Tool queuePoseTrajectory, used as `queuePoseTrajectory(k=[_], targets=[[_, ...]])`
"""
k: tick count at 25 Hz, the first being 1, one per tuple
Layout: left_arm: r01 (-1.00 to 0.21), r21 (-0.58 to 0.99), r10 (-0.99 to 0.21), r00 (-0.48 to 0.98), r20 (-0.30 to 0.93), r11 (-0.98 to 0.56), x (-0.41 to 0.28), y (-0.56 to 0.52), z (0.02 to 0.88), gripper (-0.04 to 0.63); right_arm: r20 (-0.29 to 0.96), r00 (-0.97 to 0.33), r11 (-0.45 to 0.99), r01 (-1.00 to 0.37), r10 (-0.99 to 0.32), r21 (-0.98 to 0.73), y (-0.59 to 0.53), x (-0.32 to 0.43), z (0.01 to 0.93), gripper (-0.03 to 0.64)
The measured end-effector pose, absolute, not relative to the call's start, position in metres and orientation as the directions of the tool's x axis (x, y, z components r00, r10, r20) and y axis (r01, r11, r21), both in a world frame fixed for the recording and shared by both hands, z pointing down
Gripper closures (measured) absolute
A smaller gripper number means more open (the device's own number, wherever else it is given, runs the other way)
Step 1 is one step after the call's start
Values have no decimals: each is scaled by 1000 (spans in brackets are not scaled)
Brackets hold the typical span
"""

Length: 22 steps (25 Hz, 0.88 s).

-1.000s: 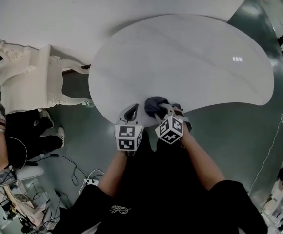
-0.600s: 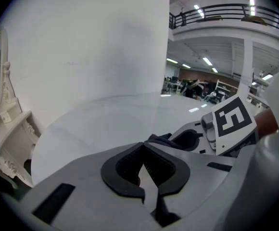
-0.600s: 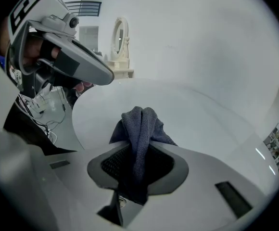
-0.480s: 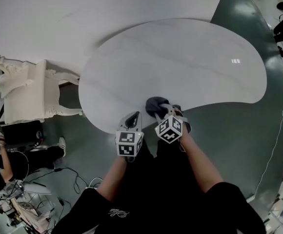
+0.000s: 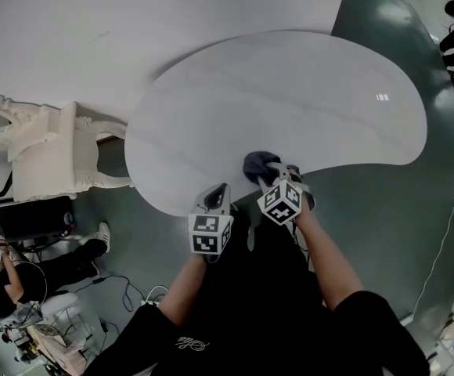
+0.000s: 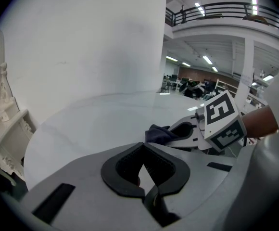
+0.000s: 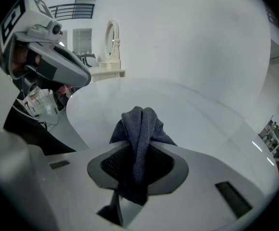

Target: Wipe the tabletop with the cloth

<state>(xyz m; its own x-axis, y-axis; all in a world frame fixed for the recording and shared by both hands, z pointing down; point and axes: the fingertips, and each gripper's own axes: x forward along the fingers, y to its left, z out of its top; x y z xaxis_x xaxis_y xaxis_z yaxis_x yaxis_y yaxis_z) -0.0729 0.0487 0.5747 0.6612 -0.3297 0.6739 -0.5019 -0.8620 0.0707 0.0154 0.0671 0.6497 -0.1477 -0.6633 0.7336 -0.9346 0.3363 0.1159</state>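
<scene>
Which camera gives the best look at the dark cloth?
The right gripper view: the cloth fills the middle, pinched in the right tongs, its folds plain. The head view shows only a small dark bundle at the table's near edge, partly behind those tongs. The left gripper view catches just a corner.

No legible text, shirt script [image 5: 186,337] (too small)
</scene>
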Motion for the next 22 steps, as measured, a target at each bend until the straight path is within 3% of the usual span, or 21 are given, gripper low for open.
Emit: queuePoseTrajectory(k=[22], targets=[[-431,170,-236,736,635,-886,-63,-14,584,592,825,22,158,-978,-565,134,46,39,654,526]])
